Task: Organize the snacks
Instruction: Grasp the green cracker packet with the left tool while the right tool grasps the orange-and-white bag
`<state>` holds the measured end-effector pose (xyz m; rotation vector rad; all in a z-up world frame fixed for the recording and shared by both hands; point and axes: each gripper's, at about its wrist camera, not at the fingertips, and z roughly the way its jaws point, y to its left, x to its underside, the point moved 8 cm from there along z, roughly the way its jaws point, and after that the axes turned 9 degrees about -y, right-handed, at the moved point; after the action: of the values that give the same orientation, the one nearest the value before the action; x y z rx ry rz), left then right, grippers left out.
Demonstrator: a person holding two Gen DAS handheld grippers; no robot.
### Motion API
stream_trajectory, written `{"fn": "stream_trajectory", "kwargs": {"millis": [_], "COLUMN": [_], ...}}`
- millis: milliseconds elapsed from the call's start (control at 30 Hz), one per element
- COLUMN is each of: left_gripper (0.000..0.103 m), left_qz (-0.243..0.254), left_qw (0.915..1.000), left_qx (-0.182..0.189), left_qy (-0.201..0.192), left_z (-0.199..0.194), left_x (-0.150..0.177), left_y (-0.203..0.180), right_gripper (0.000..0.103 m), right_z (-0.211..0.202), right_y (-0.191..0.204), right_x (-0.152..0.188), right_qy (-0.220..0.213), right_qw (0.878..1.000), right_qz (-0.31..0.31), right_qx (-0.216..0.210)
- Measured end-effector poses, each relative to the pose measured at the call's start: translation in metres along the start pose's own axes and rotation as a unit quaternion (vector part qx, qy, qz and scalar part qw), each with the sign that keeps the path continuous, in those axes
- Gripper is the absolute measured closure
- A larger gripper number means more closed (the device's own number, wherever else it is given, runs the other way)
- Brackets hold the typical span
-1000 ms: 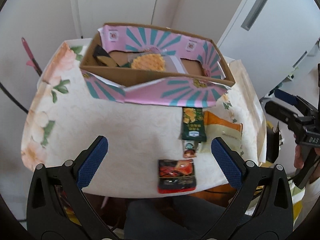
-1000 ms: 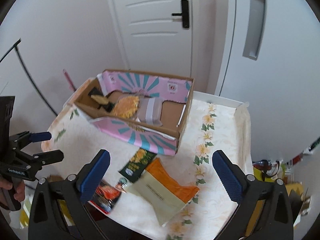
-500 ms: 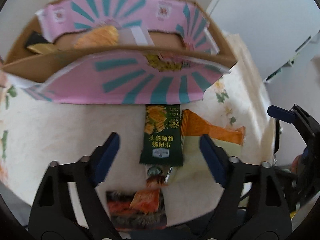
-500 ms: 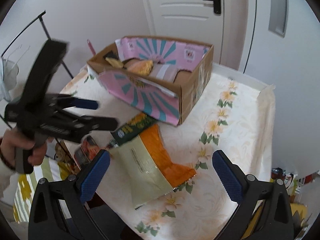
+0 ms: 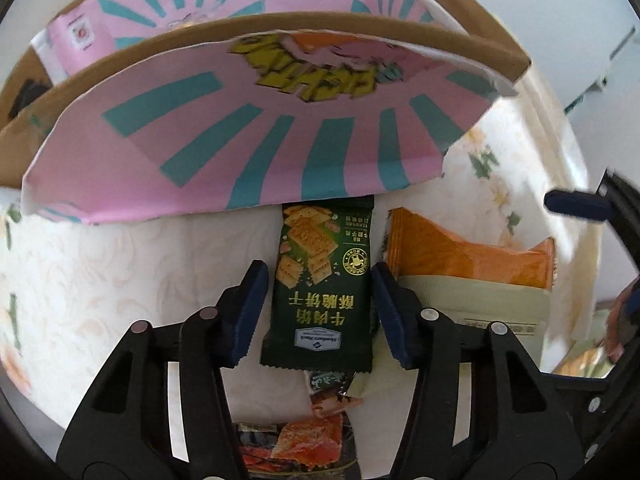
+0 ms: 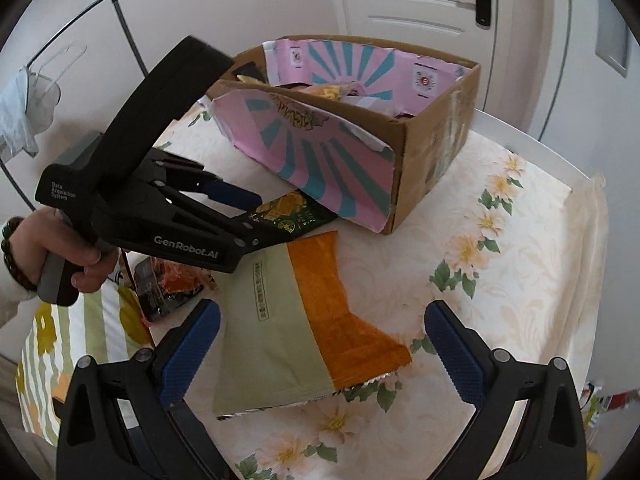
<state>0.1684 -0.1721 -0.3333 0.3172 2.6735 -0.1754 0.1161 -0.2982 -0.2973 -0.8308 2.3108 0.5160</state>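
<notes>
A dark green cracker packet (image 5: 320, 280) lies flat on the floral tablecloth in front of the pink and teal cardboard box (image 5: 248, 132). My left gripper (image 5: 318, 308) is open, its blue pads on either side of the packet, not clearly touching it. It also shows in the right wrist view (image 6: 240, 216) over the green packet (image 6: 292, 216). My right gripper (image 6: 316, 348) is open above a large orange and pale green bag (image 6: 304, 332). A red and black snack packet (image 5: 296, 444) lies at the near table edge.
The box (image 6: 424, 160) holds several snacks and its front flap hangs down over the table (image 6: 520, 280). A small packet (image 5: 332, 388) lies under the green one. White doors stand behind the table. A coat rack (image 6: 120, 20) stands to the left.
My left gripper has moved forward and down to the green cracker packet and its jaws have narrowed around it. My right gripper has moved closer over the orange and green bag.
</notes>
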Motion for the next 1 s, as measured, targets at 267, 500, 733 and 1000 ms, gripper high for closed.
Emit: {"fn": "stream_trajectory", "kwargs": {"millis": [267, 500, 733, 1000], "left_gripper": [0.062, 0.062, 0.062, 0.062], "left_qz": [0.033, 0.014, -0.002, -0.026], "left_qw": [0.9994, 0.9998, 0.9998, 0.9993], "left_qx": [-0.014, -0.005, -0.006, -0.009], "left_qy": [0.001, -0.011, -0.017, -0.026], "left_z": [0.000, -0.019, -0.028, -0.031], "left_x": [0.004, 0.010, 0.013, 0.018], "left_y": [-0.017, -0.018, -0.014, -0.015], "right_gripper": [0.001, 0.001, 0.001, 0.016], "right_z": [0.004, 0.011, 0.021, 0.041], "right_y": [0.005, 0.011, 0.019, 0.033], "right_x": [0.000, 0.002, 0.007, 0.019], "right_qy": [0.008, 0.019, 0.035, 0.057], "right_qw": [1.000, 0.999, 0.998, 0.996], "right_qz": [-0.020, -0.031, -0.048, -0.072], "right_qx": [-0.014, -0.019, -0.022, -0.020]}}
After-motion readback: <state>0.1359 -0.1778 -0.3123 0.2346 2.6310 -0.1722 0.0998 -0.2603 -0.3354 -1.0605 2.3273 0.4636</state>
